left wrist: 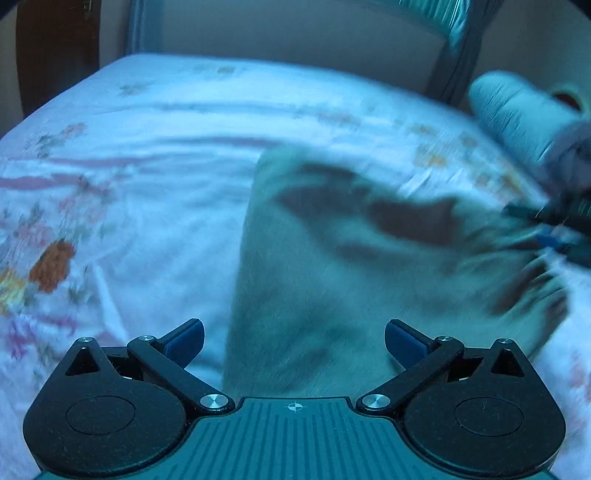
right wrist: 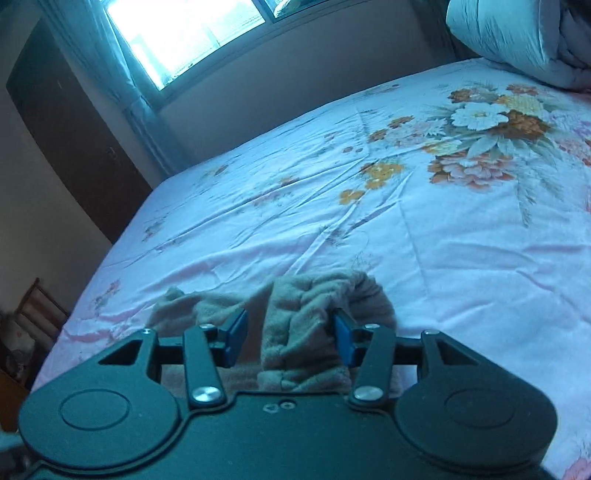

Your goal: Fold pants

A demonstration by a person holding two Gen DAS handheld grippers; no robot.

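Note:
Grey-beige fleece pants lie on a floral bedsheet, stretching from my left gripper toward the right; the left wrist view is motion-blurred. My left gripper is wide open and empty, just above the near end of the pants. My right gripper is open with a bunched fold of the pants standing between its blue pads, not clamped. The right gripper also shows blurred at the right edge of the left wrist view, at the far end of the pants.
The bed fills both views. A rolled pillow or duvet lies at the head of the bed. A window with curtain and a dark wardrobe stand beyond the bed's far side.

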